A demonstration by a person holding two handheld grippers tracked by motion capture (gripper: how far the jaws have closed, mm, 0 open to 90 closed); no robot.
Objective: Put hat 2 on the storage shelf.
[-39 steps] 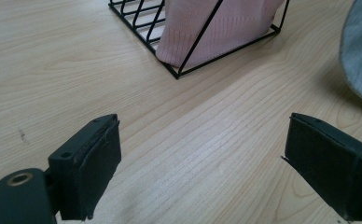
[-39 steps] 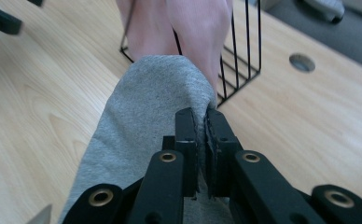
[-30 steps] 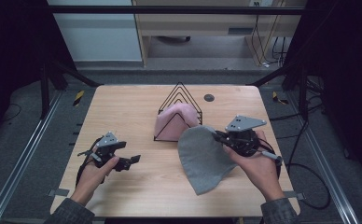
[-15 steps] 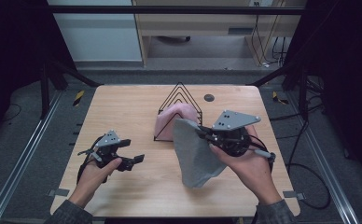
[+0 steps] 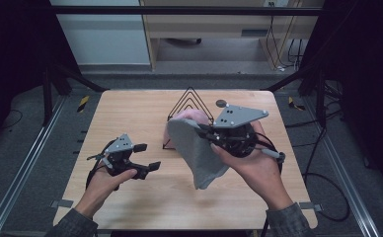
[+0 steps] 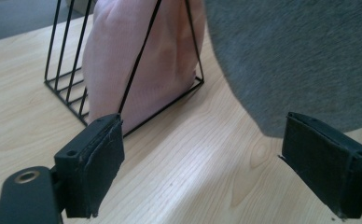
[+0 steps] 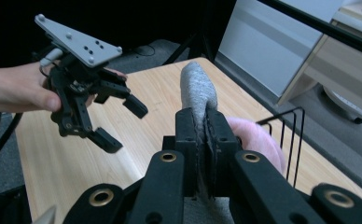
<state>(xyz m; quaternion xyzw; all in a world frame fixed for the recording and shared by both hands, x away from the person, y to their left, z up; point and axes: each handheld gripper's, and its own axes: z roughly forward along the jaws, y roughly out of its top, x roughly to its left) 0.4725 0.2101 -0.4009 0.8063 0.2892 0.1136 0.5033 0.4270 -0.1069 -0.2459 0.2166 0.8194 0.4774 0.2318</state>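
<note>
The right gripper (image 5: pixel 203 130) pinches the grey cloth (image 5: pixel 195 154) by its top edge, so it hangs free above the worktop (image 5: pixel 130 108), just beside the wire rack (image 5: pixel 188 101) holding a pink cloth (image 6: pixel 142 60). The left gripper (image 5: pixel 147 157), jaws wide, waits nearby, apparently ready to catch the hanging edge.

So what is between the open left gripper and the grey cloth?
Nothing but bare wooden table. In the high view, the left gripper sits apart from the grey cloth; in the left gripper view, tabletop shows between its open jaws, below the cloth.
</note>
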